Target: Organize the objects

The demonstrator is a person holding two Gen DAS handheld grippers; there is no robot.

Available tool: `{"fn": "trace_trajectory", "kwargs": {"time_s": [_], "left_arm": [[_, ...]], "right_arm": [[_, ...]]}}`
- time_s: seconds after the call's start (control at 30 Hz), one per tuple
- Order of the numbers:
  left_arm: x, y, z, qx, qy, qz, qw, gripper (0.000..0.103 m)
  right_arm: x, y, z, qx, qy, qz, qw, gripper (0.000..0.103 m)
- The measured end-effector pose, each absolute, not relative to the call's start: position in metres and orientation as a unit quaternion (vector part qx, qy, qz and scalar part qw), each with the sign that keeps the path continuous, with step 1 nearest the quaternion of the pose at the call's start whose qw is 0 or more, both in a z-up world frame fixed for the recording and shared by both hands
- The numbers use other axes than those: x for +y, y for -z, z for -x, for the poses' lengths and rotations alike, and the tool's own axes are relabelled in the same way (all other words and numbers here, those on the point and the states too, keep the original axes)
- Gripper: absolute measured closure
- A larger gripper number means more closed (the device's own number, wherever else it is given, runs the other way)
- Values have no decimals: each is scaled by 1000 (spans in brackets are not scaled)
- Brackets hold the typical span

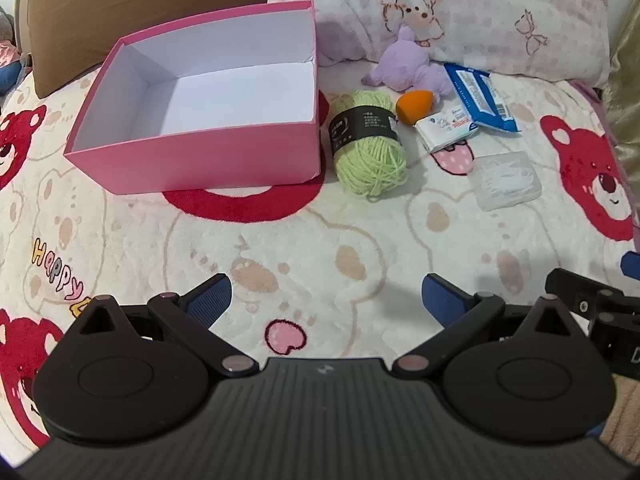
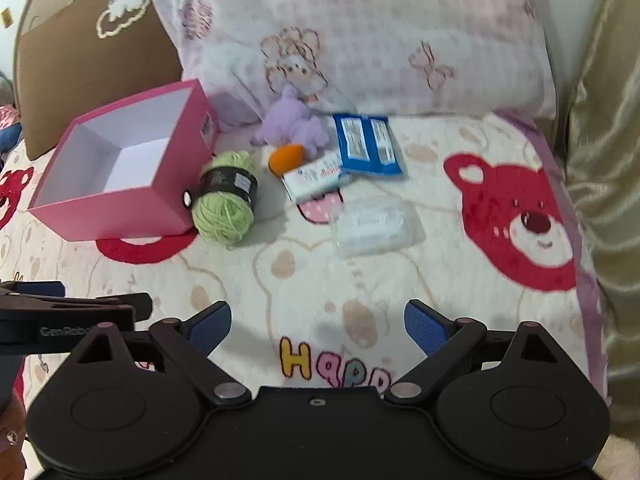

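Note:
An open pink box [image 1: 200,156] [image 2: 120,208] with a white inside stands empty on the bed blanket. Right of it lie a green yarn ball [image 1: 370,148] [image 2: 226,204], an orange sponge [image 1: 412,106] [image 2: 284,158], a purple plush toy [image 1: 408,64] [image 2: 294,122], a small white carton [image 1: 446,128] [image 2: 316,178], a blue wipes pack [image 1: 482,98] [image 2: 368,144] and a clear plastic case [image 1: 506,180] [image 2: 374,226]. My left gripper [image 1: 326,298] and right gripper [image 2: 318,320] both hover open over the blanket, well short of the objects, with nothing between the fingers.
A pink checked pillow [image 1: 460,8] [image 2: 360,32] and a brown cushion [image 1: 120,12] [image 2: 92,60] back the objects. A shiny beige fabric [image 2: 600,160] runs along the right edge. The right gripper's body [image 1: 592,312] shows beside the left one.

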State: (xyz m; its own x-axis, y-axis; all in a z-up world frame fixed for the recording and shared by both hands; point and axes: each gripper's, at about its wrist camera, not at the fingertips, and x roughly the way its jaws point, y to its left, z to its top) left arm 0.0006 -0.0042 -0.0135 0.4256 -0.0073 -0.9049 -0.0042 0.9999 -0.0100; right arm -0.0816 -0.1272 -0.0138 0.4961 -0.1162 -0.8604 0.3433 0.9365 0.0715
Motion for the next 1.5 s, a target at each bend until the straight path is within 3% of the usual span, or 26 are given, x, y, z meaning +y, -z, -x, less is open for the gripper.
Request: {"fn": "trace_trajectory", "kwargs": {"time_s": [1.5], "left_arm": [[-1,8,11,515,22,-19,857,1]], "right_arm": [[-138,7,82,462,143,-120,867,7]]}}
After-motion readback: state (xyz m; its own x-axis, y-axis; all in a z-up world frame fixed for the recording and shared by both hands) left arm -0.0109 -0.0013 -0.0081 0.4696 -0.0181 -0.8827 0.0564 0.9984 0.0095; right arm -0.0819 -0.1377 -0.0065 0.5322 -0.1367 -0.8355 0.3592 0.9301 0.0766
